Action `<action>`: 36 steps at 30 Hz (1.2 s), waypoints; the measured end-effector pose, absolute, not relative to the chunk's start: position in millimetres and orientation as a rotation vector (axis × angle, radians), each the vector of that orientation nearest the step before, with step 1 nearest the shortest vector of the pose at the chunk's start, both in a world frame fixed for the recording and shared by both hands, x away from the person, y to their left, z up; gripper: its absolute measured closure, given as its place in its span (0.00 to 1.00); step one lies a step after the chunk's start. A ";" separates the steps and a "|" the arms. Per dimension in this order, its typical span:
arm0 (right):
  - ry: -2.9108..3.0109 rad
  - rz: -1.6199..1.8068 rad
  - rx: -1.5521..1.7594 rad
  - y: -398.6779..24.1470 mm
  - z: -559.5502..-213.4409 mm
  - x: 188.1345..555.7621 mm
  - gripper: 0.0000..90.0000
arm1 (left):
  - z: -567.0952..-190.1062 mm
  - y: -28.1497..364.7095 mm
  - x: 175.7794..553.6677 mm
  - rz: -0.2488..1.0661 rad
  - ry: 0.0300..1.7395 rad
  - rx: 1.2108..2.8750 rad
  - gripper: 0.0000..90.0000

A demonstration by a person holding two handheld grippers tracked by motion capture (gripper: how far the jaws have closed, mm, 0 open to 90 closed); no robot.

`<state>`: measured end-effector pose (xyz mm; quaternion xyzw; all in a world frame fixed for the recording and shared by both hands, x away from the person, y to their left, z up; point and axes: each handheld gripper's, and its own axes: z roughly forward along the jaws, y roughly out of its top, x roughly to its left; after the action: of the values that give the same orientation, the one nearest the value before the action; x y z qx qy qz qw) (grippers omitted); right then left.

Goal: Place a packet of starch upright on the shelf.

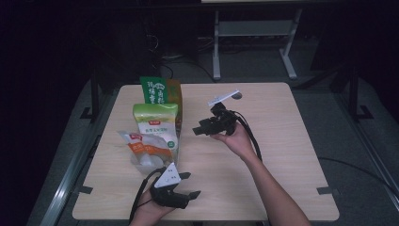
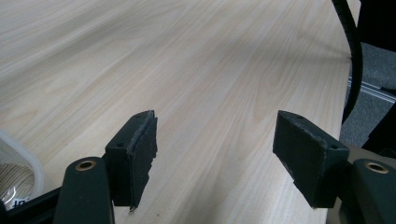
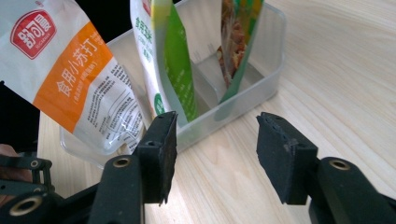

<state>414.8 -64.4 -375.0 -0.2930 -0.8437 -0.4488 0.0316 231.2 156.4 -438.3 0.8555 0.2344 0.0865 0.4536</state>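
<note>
So I'm looking down from the high view and the thing I'm working around is the clear plastic bin (image 1: pixel 141 165) sitting left of centre in the frame, on the pale wood table (image 1: pixel 282 155). It's see-through with rounded corners, and three pouches are standing in it in a row running up the frame: a white one with an orange band (image 1: pixel 147 147) at the near end, leaning over to the left, a white-and-green one (image 1: pixel 157 123) in the middle, and a dark green one (image 1: pixel 157 90) at the far end with Chinese lettering on it. In the right gripper view the bin (image 3: pixel 243 100) is filling the upper middle of the frame, the orange-band pouch (image 3: pixel 74 79) is tilting across the upper left, and the white-and-green pouch (image 3: pixel 163 56) is standing upright beside a pouch with a printed food picture (image 3: pixel 236 42). My right gripper (image 1: pixel 203 128) is sitting just right of the bin in the centre of the high view, pointing left at it, and its jaws are standing apart with nothing between them, just bare table showing in the gap (image 3: pixel 212 154). My left gripper (image 1: pixel 188 184) is hanging out at the bottom of the high view, just below the bin, jaws spread wide and empty too, aimed across open tabletop (image 2: pixel 215 154). A corner of the bin (image 2: pixel 21 158) is peeking in at the lower left of the left gripper view.
</note>
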 end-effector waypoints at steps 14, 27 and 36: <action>-2.598 -1.383 -0.947 -89.7 -374.5 410.7 0.48 | -439.5 155.0 235.1 0.211 0.588 2.110 0.33; -2.591 -1.369 -1.003 -112.6 -375.2 405.7 0.45 | -438.9 155.8 236.5 0.214 0.595 2.104 0.33; -2.607 -1.345 -1.018 -123.5 -371.5 402.2 0.43 | -438.4 157.3 237.6 0.223 0.594 2.099 0.32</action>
<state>402.2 -123.5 -371.5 -0.3278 -0.8394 -0.4331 0.0183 237.6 157.3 -438.4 0.8514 0.2410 0.0903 0.4570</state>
